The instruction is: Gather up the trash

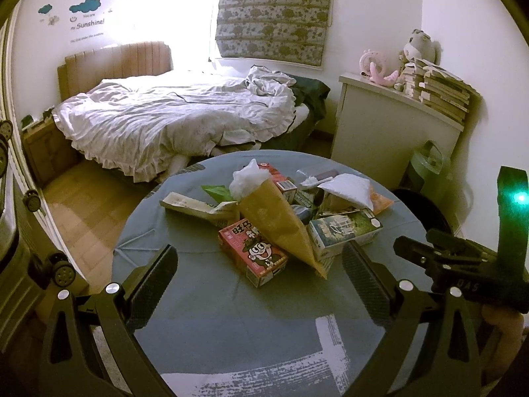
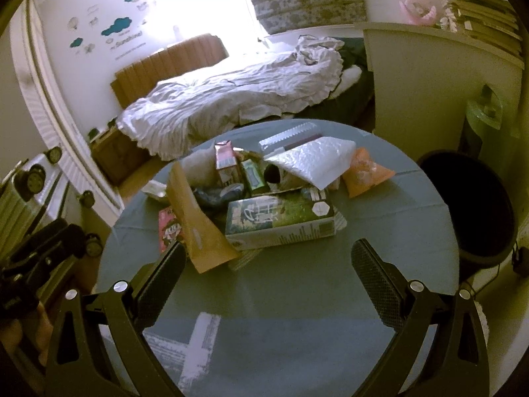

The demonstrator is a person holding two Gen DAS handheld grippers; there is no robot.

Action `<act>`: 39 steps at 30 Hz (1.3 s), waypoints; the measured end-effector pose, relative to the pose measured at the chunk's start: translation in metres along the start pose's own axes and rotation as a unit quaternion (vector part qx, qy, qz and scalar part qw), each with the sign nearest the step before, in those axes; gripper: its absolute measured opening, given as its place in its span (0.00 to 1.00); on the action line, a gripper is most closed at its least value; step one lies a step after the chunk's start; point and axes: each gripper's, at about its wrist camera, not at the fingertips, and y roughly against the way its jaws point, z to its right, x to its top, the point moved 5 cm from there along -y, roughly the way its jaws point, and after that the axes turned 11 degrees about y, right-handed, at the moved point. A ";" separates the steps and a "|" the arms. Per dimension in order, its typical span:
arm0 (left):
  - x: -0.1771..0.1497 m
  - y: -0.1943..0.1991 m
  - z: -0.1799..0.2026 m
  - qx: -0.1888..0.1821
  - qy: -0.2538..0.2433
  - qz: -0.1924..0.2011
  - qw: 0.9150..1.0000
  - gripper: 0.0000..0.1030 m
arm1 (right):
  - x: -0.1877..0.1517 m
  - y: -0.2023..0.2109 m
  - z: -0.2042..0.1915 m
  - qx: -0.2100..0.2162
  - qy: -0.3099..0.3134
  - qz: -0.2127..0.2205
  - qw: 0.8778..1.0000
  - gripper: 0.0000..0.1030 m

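Note:
A heap of trash lies in the middle of a round grey-blue table (image 1: 205, 324). It holds a yellow paper cone (image 1: 281, 225) with white tissue in it, a red drink carton (image 1: 254, 254), a blue-green milk carton (image 1: 344, 230) and a white padded envelope (image 1: 350, 187). The right wrist view shows the same cone (image 2: 195, 221), milk carton (image 2: 281, 221), envelope (image 2: 317, 158) and an orange bag (image 2: 367, 170). My left gripper (image 1: 261, 278) is open and empty just short of the red carton. My right gripper (image 2: 267, 271) is open and empty before the milk carton.
A black bin (image 2: 469, 205) stands on the floor right of the table. Behind it are a white cabinet (image 1: 390, 132) with stacked books and plush toys, and a green fan (image 1: 426, 168). A bed (image 1: 178, 115) lies beyond the table. The right gripper's body (image 1: 463, 264) shows at right.

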 end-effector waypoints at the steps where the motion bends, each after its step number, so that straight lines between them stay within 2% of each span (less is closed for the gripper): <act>1: 0.000 0.000 0.000 0.000 0.000 0.000 1.000 0.95 | 0.000 -0.001 0.000 0.000 0.001 -0.001 1.000 0.96; 39: -0.002 -0.006 0.001 -0.004 0.007 -0.009 1.000 0.95 | -0.003 -0.015 -0.003 -0.005 0.008 -0.021 1.000 0.96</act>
